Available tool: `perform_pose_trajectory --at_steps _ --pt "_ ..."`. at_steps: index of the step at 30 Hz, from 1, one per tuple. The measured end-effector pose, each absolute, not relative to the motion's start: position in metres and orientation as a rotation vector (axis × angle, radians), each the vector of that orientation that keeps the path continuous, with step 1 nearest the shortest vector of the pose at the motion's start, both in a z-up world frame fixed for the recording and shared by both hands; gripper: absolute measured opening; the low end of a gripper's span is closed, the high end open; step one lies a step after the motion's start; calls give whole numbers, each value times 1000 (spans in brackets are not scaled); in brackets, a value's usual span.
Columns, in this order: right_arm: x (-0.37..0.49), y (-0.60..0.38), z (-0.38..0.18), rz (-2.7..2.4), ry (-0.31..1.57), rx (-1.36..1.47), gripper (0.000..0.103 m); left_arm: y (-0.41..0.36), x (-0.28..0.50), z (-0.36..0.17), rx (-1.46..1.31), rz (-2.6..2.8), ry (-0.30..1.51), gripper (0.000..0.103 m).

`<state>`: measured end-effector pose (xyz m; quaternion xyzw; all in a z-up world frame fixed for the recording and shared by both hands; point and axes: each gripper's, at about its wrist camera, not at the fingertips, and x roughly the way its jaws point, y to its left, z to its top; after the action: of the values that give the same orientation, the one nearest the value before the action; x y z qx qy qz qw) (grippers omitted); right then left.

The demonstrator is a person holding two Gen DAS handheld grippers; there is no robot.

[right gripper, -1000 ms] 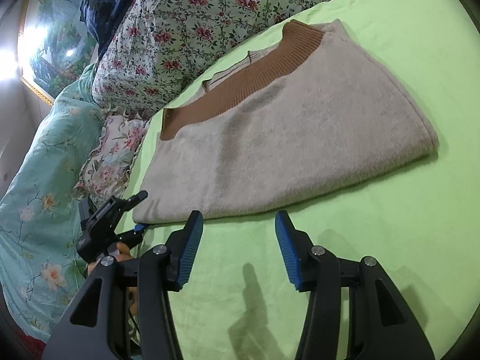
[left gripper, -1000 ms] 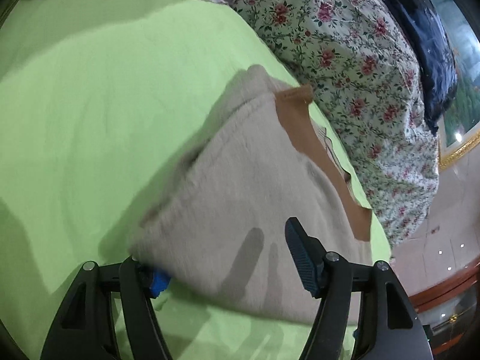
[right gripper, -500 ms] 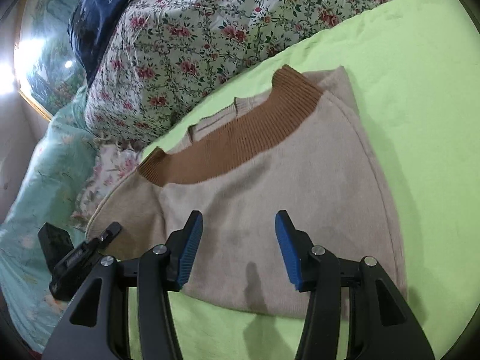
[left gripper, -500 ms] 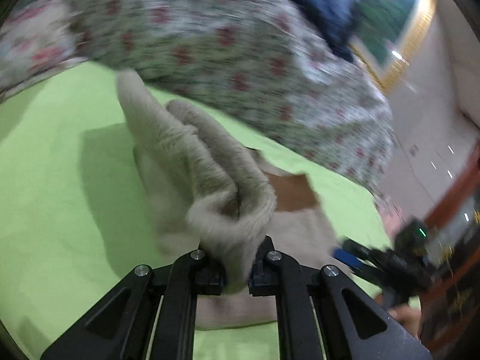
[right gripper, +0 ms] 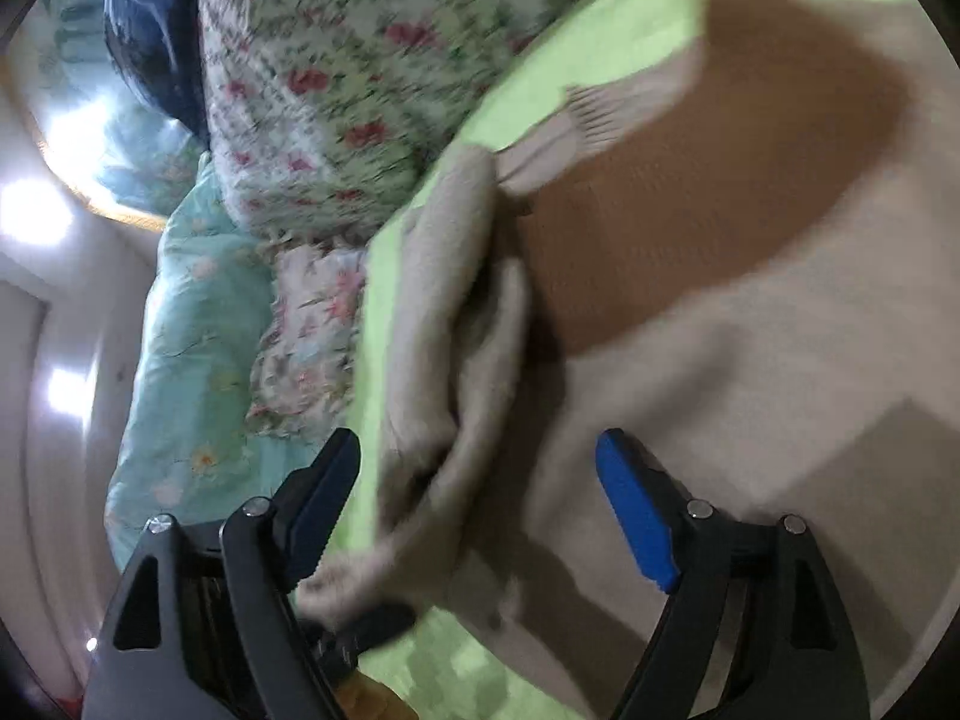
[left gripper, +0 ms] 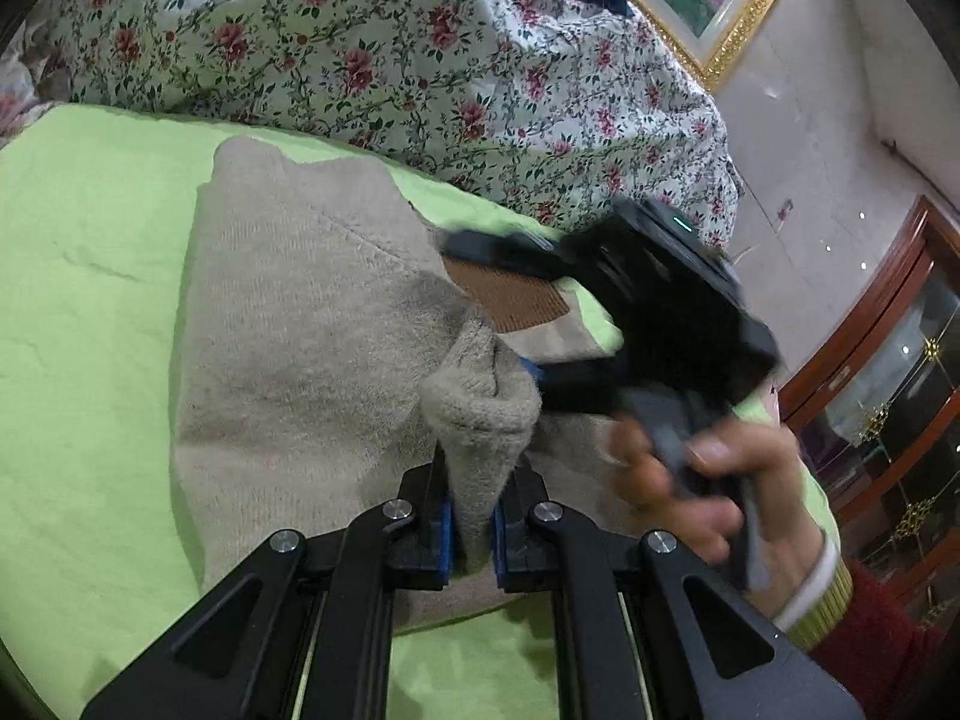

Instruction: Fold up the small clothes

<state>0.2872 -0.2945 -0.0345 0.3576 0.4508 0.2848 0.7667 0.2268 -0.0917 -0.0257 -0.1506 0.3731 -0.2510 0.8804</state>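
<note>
Beige knit sweater (left gripper: 300,324) lies on the lime-green bedsheet (left gripper: 84,312), partly doubled over itself, with its brown ribbed collar band (left gripper: 510,294) showing toward the far side. One bunched fold of the knit is drawn up off the pile and pinched between the blue-padded fingers of the left gripper (left gripper: 471,531), jaws clamped tight on the fabric at the near edge of the garment. Just to the right of that pinch sits the right gripper (left gripper: 630,324), seen from the left wrist camera as a black blurred body over the collar area, held by a bare hand (left gripper: 690,468) with a dark red sleeve (left gripper: 870,654) at the wrist. From the right wrist camera, the right gripper (right gripper: 480,504) has its jaws spread wide, nothing between them, over the sweater (right gripper: 750,360); a rolled beige fold (right gripper: 456,312) runs up the left of the brown collar band (right gripper: 690,192) (this view is motion-blurred, so fine contact cannot be told). Beyond the sheet (right gripper: 600,42), a floral-print quilt (left gripper: 372,48) is heaped along the far edge, a dark blue cloth (right gripper: 150,30) behind it. A pale turquoise floral cover (right gripper: 198,330) lies to the left. Gold-framed picture (left gripper: 714,6) on the wall; dark wood glass cabinet (left gripper: 900,372) at far right.
</note>
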Motion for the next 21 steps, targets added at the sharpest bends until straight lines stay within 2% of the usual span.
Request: perform_pose_trajectory --at_steps 2,4,6,9,15,21 --pt "310 -277 -36 631 999 751 77 -93 226 -25 -290 -529 783 8" --pt "326 -265 -34 583 1014 684 45 -95 225 -25 -277 -537 787 8" --pt "337 -260 -31 587 1013 676 20 -95 224 -23 -284 -547 788 8" --pt "328 -264 -1 577 944 584 16 -103 224 -12 -293 -595 771 8" --pt "285 -324 43 481 845 454 16 -174 226 -5 -247 -728 790 8" --pt "262 -392 5 276 933 395 16 -233 234 -51 -256 -791 912 8"
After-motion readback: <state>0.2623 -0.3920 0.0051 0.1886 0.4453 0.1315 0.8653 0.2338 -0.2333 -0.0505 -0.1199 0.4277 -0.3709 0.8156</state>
